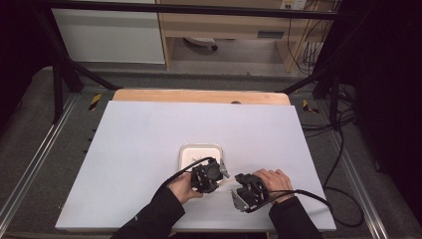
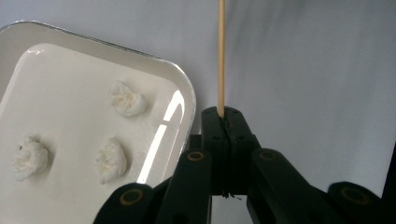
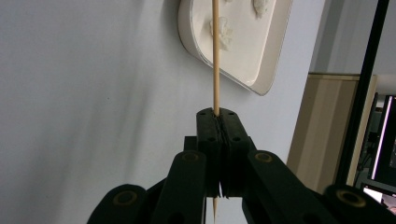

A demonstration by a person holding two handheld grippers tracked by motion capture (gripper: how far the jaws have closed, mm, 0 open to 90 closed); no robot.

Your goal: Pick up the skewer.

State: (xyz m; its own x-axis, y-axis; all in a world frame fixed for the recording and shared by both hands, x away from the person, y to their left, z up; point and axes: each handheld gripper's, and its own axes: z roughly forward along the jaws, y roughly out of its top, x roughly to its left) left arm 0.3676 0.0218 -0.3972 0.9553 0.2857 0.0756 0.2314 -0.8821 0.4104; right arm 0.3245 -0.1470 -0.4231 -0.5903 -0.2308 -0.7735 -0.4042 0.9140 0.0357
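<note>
1. Skewer: thin wooden stick, clamped near each end. In the left gripper view its long axis runs straight out from the closed jaws over bare worktop, just beside the tray's rounded corner. In the right gripper view the same stick rises from the jaws and crosses in front of the tray edge; a short pointed tip shows below the jaws. In the high view it spans the small gap between the two tools, roughly level, near the front edge of the worktop.
2. Left hand-held gripper: jaws pressed together on the skewer.
3. Right hand-held gripper: jaws likewise closed tight on the skewer.
4. Tray: shallow white dish with a shiny rim, lying just beyond the left tool. It holds small white lumps, well apart from one another; none touches the skewer.
5. Worktop: plain white sheet over a wooden board.
6. Surroundings: black frame bars and cables beyond the worktop's edges, clear of the skewer.
</note>
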